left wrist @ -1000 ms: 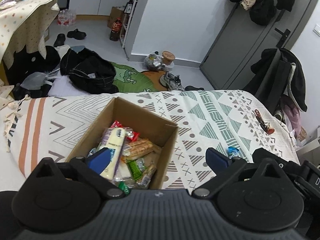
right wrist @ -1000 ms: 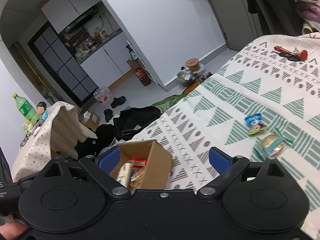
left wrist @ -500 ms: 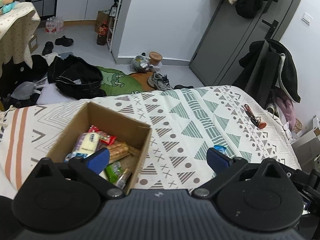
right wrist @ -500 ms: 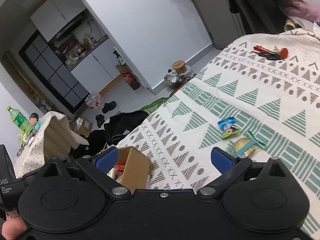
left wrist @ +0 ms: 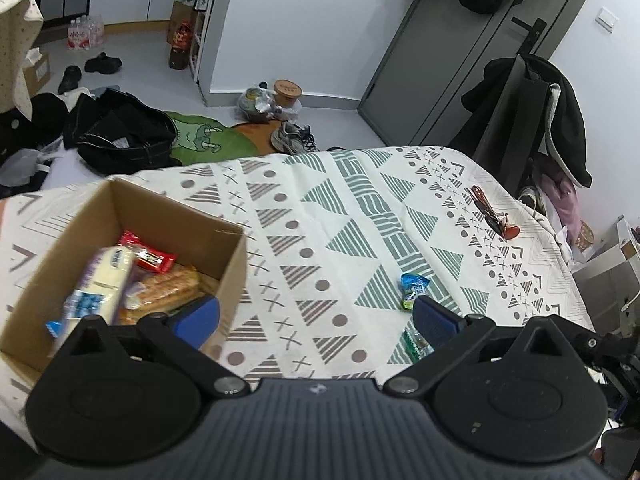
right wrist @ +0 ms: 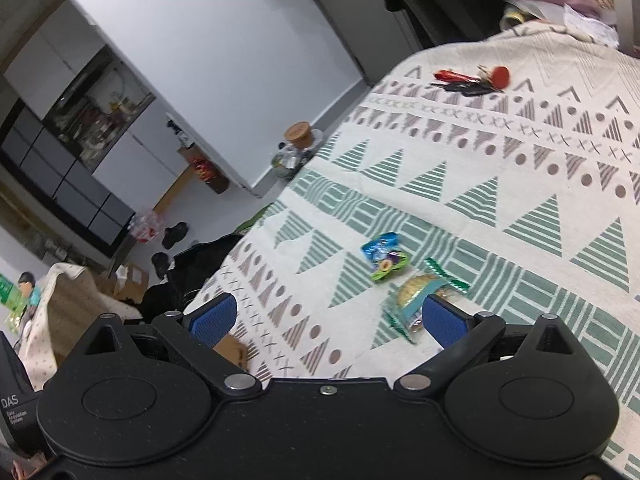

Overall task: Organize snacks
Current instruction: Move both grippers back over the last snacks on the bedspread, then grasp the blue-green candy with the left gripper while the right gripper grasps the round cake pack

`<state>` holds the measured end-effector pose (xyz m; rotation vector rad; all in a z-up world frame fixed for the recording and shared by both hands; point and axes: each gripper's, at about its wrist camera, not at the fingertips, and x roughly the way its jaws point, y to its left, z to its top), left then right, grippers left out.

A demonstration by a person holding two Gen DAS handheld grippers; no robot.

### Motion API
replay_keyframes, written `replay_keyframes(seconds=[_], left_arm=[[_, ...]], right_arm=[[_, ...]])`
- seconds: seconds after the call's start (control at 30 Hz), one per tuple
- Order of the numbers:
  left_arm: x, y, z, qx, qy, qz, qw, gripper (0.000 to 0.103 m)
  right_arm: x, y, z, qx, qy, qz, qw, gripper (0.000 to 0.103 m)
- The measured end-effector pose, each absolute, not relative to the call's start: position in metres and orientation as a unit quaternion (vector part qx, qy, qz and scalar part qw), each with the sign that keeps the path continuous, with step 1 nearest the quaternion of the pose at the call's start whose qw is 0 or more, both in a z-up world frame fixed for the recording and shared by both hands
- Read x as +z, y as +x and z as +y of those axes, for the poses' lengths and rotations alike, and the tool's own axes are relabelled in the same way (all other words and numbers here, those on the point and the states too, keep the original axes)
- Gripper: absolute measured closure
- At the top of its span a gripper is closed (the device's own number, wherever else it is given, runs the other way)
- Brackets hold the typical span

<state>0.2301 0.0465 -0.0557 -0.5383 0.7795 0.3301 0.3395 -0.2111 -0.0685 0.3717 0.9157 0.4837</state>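
Note:
A cardboard box (left wrist: 230, 276) holding several wrapped snacks sits on the patterned bedspread at the left of the left wrist view; a corner of it shows in the right wrist view (right wrist: 232, 350). A blue-green snack packet (left wrist: 414, 290) (right wrist: 384, 256) and a clear packet with a biscuit (right wrist: 416, 292) (left wrist: 416, 344) lie loose on the cloth. My left gripper (left wrist: 314, 316) is open and empty, its left finger over the box edge. My right gripper (right wrist: 326, 316) is open and empty, its right finger just beside the biscuit packet.
A bunch of keys with a red tag (left wrist: 490, 212) (right wrist: 472, 80) lies on the far side of the bedspread (left wrist: 352, 216). Beyond the bed edge the floor holds a black bag (left wrist: 120, 136), shoes and a jar. A chair draped with coats (left wrist: 532, 120) stands at the right.
Both grippers have swung to the right. The box has slid to the left in both views, and the two loose packets have come closer to the right gripper.

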Motion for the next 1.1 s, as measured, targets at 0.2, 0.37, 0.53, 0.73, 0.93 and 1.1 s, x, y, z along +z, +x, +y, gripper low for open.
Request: replay_keyframes(seconds=[0.2, 0.37, 0.53, 0.73, 0.93, 1.1], left_arm=[[-0.072, 0.251, 0.04, 0.142, -0.266, 0.379, 0.875, 0.003], [-0.088, 0.271, 0.035, 0.123, -0.273, 0.383, 0.874, 0.008], [-0.108, 0.292, 0.032, 0.114, -0.279, 0.399, 0.866, 0.02], [-0.131, 0.316, 0.029, 0.101, -0.283, 0.418, 0.857, 0.036], [-0.146, 0.337, 0.029, 0.097, -0.283, 0.427, 0.854, 0.037], [-0.155, 0.355, 0.028, 0.09, -0.283, 0.429, 0.853, 0.037]], right_arm=[[-0.097, 0.362, -0.214, 0.202, 0.191, 0.471, 0.837, 0.021], [-0.131, 0.38, -0.212, 0.178, 0.211, 0.517, 0.811, 0.031], [-0.153, 0.397, -0.208, 0.158, 0.222, 0.537, 0.798, 0.031], [-0.181, 0.416, -0.201, 0.128, 0.22, 0.56, 0.789, 0.031], [-0.188, 0.425, -0.193, 0.125, 0.204, 0.553, 0.798, 0.033], [-0.19, 0.431, -0.199, 0.118, 0.196, 0.545, 0.807, 0.072]])
